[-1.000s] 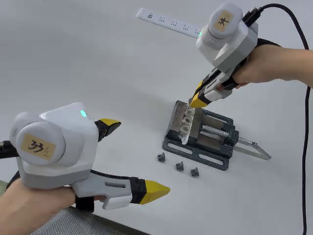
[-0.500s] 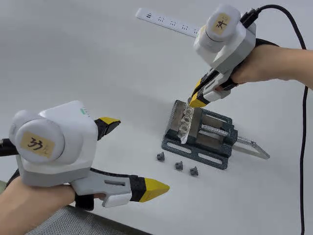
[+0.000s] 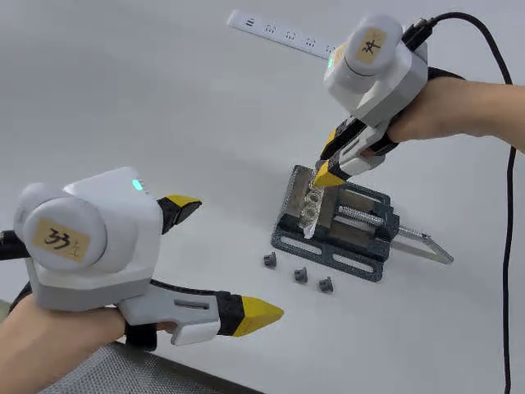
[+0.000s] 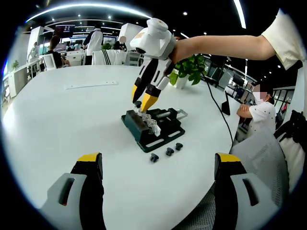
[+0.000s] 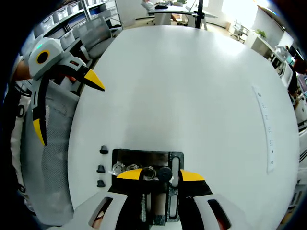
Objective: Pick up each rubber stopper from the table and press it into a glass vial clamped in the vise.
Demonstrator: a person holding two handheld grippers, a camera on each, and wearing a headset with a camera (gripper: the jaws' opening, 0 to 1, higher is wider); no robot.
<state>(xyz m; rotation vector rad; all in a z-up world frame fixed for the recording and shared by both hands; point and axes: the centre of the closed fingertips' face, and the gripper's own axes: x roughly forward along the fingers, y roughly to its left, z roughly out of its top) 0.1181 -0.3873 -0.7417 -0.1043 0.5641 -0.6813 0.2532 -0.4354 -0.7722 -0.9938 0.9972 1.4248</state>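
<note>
**Stopper at the mouth of the end vial, three more to go**

The right gripper hangs tilted down over the vise, which stands well in from the table's edges. Its tips sit right at the row of glass vials clamped between the vise's blocks. In the right gripper view a dark rubber stopper sits between the yellow tips, at the end of the row. The jaws stand a little apart, and the gap looks wider than the stopper. I cannot tell whether they pinch it or whether it already rests in the vial mouth below them. The other three vials in the row look unplugged.

The left gripper hovers near the table's near edge, jaws spread wide and holding nothing. Three loose stoppers lie in a short line on the table just beside the vise, on the side towards the near edge. A power strip lies towards the far edge, well apart from the work.

The step in hand looks like seating this stopper in the end vial. The next move probably calls for a straight push down along the vial's axis, because a slanted push could tip the stopper or load the glass sideways. After that comes a reach to the nearest loose stopper, with the jaws closed across its sides.
</note>
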